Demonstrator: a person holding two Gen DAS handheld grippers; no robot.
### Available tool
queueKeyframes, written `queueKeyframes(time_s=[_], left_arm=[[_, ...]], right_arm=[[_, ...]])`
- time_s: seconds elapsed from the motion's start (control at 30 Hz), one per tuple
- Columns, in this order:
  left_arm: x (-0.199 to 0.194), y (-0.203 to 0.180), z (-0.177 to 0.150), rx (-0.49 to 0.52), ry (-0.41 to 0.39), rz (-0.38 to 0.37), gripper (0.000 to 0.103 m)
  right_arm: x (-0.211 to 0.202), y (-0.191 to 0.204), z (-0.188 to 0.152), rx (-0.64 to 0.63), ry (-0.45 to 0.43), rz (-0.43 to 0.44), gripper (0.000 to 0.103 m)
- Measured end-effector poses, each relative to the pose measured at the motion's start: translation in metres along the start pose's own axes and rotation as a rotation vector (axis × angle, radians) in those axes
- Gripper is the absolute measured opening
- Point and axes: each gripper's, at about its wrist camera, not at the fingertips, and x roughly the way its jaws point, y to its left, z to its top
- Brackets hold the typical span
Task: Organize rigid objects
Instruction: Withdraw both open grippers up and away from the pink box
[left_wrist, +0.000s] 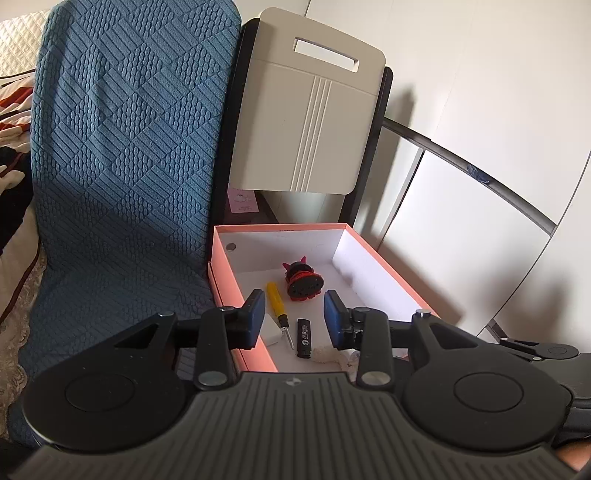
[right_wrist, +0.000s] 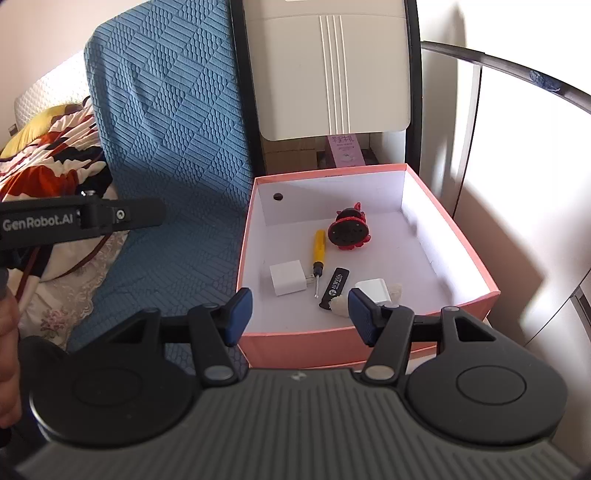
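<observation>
A pink box (right_wrist: 476, 266) with a white inside holds a red and black toy (right_wrist: 349, 230), a yellow screwdriver (right_wrist: 318, 251), a white charger cube (right_wrist: 288, 277), a black lighter (right_wrist: 334, 286) and a second white plug (right_wrist: 373, 290) with a small white figure (right_wrist: 340, 306). My right gripper (right_wrist: 300, 316) is open and empty just above the box's near wall. My left gripper (left_wrist: 294, 318) is open and empty over the box (left_wrist: 373, 258), above the screwdriver (left_wrist: 277, 301) and the lighter (left_wrist: 303, 336). The toy (left_wrist: 303, 282) lies beyond its fingertips.
A blue textured cushion (left_wrist: 122, 166) lies left of the box. A beige panel with a handle slot (left_wrist: 306, 122) stands behind it in a dark frame. White cabinet doors (right_wrist: 517, 147) are at the right. A patterned blanket (right_wrist: 55, 155) lies far left. The left gripper's body (right_wrist: 74, 219) shows at the left edge.
</observation>
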Motion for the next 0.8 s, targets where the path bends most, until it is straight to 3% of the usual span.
queueKeyframes(time_s=[0.53,0.8], left_arm=[[0.007,-0.018,-0.012,0.080,0.039,0.028,0.046],[0.007,-0.017,-0.012,0.074,0.037,0.040,0.059]], right_arm=[[-0.010,-0.014,-0.016,0.042,0.010,-0.031,0.060],[-0.012,-0.018,-0.011,0.035,-0.002,-0.048,0.060]])
